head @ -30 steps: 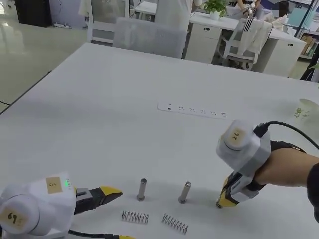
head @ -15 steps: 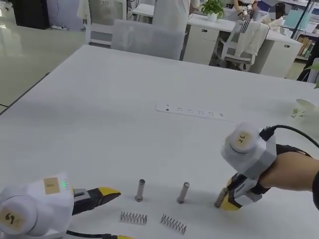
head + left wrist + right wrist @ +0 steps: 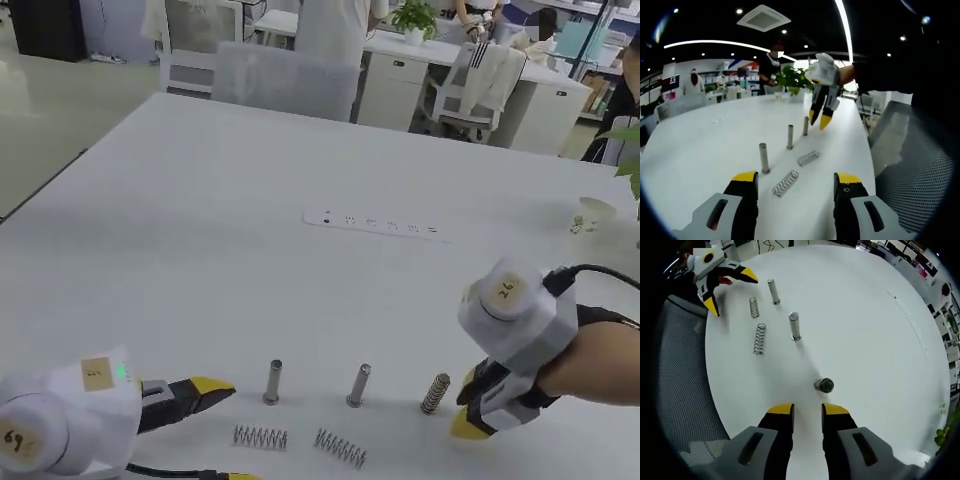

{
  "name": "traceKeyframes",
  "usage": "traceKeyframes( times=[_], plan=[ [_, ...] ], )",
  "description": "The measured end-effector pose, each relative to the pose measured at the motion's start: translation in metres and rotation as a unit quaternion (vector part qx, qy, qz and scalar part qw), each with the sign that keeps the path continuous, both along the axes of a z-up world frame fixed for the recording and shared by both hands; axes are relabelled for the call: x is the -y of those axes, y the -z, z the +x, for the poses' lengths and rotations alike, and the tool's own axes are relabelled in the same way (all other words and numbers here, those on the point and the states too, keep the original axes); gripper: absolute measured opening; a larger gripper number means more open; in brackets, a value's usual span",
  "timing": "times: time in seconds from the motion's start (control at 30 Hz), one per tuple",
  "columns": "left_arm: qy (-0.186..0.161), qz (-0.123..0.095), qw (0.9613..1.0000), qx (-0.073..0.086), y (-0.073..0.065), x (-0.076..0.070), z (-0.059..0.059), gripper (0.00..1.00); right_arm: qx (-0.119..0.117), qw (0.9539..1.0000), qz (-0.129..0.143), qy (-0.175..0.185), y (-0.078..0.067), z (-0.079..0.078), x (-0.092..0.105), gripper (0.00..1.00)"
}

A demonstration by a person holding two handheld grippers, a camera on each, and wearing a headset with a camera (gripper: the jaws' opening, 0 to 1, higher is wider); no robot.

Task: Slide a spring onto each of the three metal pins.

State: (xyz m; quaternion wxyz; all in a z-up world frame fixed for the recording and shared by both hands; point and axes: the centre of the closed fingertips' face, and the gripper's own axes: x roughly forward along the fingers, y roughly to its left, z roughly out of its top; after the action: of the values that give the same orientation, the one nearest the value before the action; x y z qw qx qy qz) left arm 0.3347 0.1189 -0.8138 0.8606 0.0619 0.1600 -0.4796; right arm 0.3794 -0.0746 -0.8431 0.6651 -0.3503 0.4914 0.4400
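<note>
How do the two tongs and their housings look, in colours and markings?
The left tongs and the right tongs are black with yellow tips, each on a white, rounded housing. Each housing carries a tan sticker with handwriting; the left has a green light. A black cable leaves the right one.

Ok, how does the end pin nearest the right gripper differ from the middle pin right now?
The end pin has a spring coiled around its shaft; the middle pin is bare, smooth metal. The end pin looks thicker and ribbed, the middle pin slim. The right gripper stands open close beside the end pin; the middle pin stands further from it. Both pins stand upright on the white table.
</note>
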Motion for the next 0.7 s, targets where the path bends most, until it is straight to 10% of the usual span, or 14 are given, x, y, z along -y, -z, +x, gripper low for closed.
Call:
traceKeyframes(
  times=[0.7],
  plan=[
    [0.003,-0.002,1.0000,0.006,-0.003,0.001,0.001,0.55,-0.018,0.9987,0.037,-0.029,0.004,-0.045,-0.051,0.20]
  ],
)
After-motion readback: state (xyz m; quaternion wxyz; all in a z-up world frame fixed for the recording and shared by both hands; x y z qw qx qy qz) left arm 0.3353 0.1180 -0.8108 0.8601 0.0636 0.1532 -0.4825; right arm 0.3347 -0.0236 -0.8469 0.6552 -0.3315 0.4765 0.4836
